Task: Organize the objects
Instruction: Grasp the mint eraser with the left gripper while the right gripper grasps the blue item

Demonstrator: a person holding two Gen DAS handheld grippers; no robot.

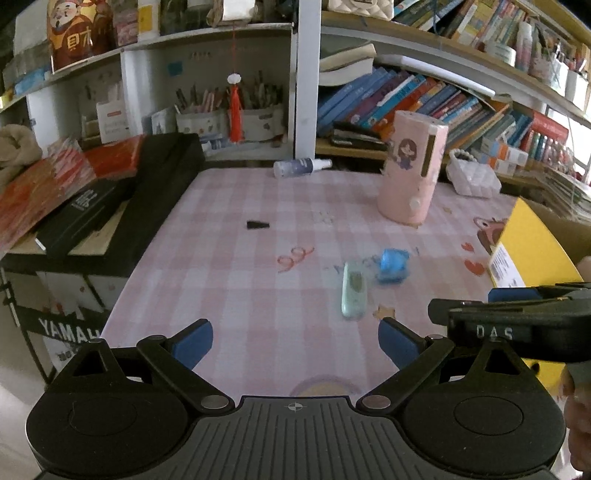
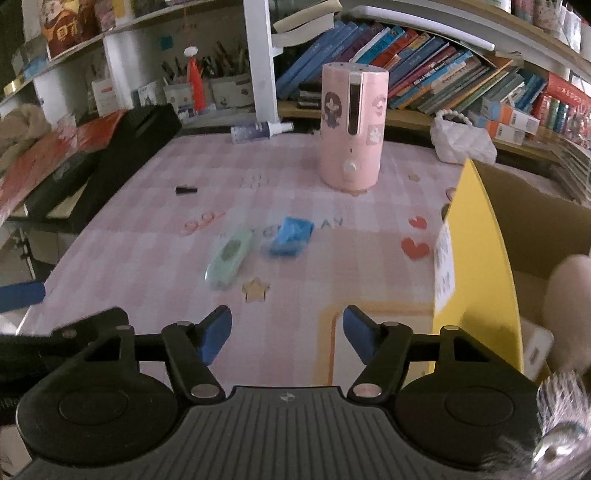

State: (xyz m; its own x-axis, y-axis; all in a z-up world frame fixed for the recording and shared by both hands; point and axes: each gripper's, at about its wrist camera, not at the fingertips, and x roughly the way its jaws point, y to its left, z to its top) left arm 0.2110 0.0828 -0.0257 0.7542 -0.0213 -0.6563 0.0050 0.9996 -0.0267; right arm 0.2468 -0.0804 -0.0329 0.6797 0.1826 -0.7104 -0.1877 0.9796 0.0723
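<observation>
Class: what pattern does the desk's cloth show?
The cloth: pink-and-white check with cartoon prints; clearest in the right wrist view.

My two fisheye views are dim and bluish, daylight glaring in at the far right, shelves [image 1: 207, 33] bowing at the edges, the desk [image 1: 258, 280] and its small items smeared by motion blur.

The table [image 2: 295, 192] is covered with a smooth, faintly glossy pink checked mat that looks like plastic, and near its middle lie a pale green plastic case [image 2: 229, 260] and a crinkly blue piece [image 2: 290, 236] with a slight sheen. Toward the far edge stands a pink container [image 2: 352, 129] of smooth matt plastic. At the right edge a cardboard box [image 2: 517, 229] shows a smooth yellow outer face and raw brown matt board inside.
</observation>
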